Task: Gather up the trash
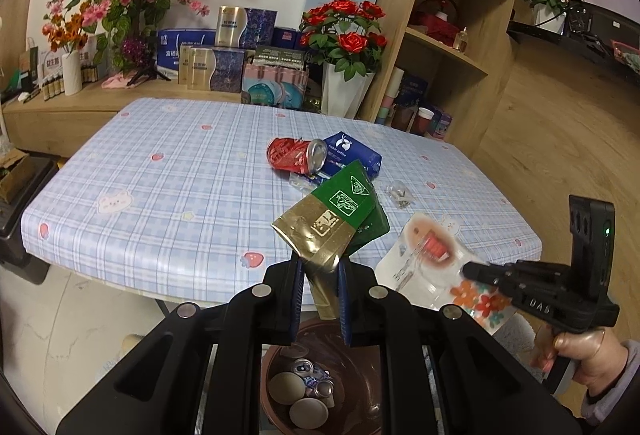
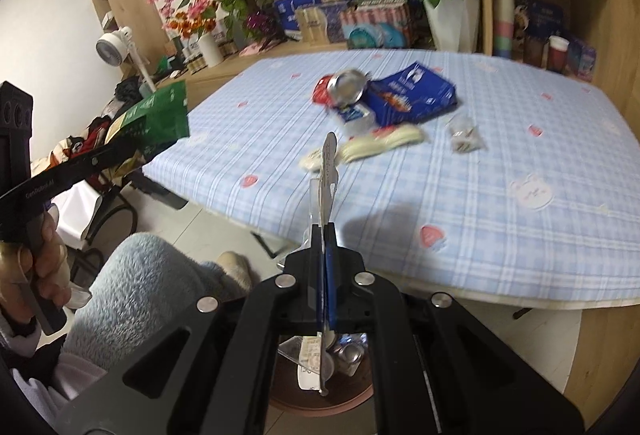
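My left gripper is shut on a green and gold foil pouch, held over a brown bin with cans inside. The pouch also shows in the right wrist view. My right gripper is shut on a clear plastic wrapper seen edge-on, above the same bin. In the left wrist view the wrapper hangs from the right gripper. On the table lie a red can, a blue coffee bag and a small clear packet.
The blue checked table stands before a wooden shelf unit. Flower vases and boxes line the back counter. A white wrapper lies on the table. My fleece-covered leg is beside the bin.
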`<state>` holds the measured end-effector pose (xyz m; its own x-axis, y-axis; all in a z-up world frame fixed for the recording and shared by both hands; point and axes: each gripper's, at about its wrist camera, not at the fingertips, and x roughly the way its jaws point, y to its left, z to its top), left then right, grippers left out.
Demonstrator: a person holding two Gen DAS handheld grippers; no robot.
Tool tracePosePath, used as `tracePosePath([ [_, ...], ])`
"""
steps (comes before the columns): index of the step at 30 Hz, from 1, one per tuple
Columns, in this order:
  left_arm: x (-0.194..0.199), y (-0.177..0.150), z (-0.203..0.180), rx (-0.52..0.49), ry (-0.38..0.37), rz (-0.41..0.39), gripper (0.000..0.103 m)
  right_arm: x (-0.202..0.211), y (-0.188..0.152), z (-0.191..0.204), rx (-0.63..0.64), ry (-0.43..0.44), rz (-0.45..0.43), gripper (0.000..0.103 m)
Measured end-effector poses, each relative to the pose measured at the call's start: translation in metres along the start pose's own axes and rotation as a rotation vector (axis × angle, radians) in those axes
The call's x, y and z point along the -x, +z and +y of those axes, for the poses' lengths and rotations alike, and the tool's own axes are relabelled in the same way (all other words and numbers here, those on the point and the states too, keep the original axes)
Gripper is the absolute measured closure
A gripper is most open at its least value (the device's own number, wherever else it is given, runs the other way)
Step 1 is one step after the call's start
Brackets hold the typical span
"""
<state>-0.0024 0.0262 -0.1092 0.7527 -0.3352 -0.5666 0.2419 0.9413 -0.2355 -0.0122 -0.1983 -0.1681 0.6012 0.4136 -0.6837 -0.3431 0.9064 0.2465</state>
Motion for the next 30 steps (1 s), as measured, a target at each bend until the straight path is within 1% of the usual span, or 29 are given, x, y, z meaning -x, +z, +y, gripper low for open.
tracePosePath([
  [8, -0.007, -0.01, 0.005, 0.014, 0.003, 0.023, 0.088, -0.023, -0.013, 0.013, 0.002, 0.06, 0.073, 0.097],
  [10, -0.008, -0.011, 0.007, 0.017, 0.005, 0.027, 0.088, -0.028, -0.015, 0.013, -0.016, 0.085, 0.086, 0.091],
  [11, -0.008, -0.012, 0.007, 0.018, 0.006, 0.028, 0.088, -0.029, -0.016, 0.013, -0.026, 0.093, 0.083, 0.08],
  [12, -0.009, -0.013, 0.007, 0.019, 0.007, 0.029, 0.088, -0.029, -0.016, 0.012, -0.032, 0.105, 0.077, 0.074],
  [14, -0.01, -0.014, 0.008, 0.021, 0.007, 0.031, 0.088, -0.029, -0.016, 0.013, -0.033, 0.103, 0.064, 0.073],
  [16, -0.011, -0.016, 0.006, 0.018, 0.004, 0.035, 0.088, -0.026, -0.015, 0.011, -0.028, 0.074, 0.043, 0.066],
  [18, -0.014, -0.019, 0.004, 0.015, -0.002, 0.043, 0.088, -0.02, -0.014, 0.009, -0.028, 0.039, -0.001, 0.042],
  [19, -0.015, -0.02, 0.003, 0.016, -0.009, 0.05, 0.088, -0.018, -0.013, 0.008, -0.028, 0.03, -0.019, 0.036],
  [20, -0.016, -0.022, 0.002, 0.018, -0.017, 0.056, 0.088, -0.014, -0.012, 0.008, -0.026, 0.016, -0.047, 0.023],
  [21, -0.018, -0.023, 0.001, 0.017, -0.023, 0.064, 0.088, -0.011, -0.012, 0.007, -0.023, -0.001, -0.069, 0.013],
  [24, -0.022, -0.027, -0.003, 0.009, -0.032, 0.078, 0.088, -0.005, -0.008, 0.003, -0.018, -0.062, -0.118, 0.006],
  [25, -0.023, -0.028, -0.005, 0.005, -0.034, 0.083, 0.088, -0.003, -0.007, 0.002, -0.02, -0.094, -0.131, 0.006],
  [28, -0.027, -0.03, -0.009, -0.006, -0.04, 0.096, 0.088, 0.001, -0.006, -0.004, -0.027, -0.144, -0.162, 0.006],
  [30, -0.029, -0.032, -0.012, -0.019, -0.041, 0.107, 0.088, 0.004, -0.007, -0.008, -0.033, -0.196, -0.188, 0.006],
])
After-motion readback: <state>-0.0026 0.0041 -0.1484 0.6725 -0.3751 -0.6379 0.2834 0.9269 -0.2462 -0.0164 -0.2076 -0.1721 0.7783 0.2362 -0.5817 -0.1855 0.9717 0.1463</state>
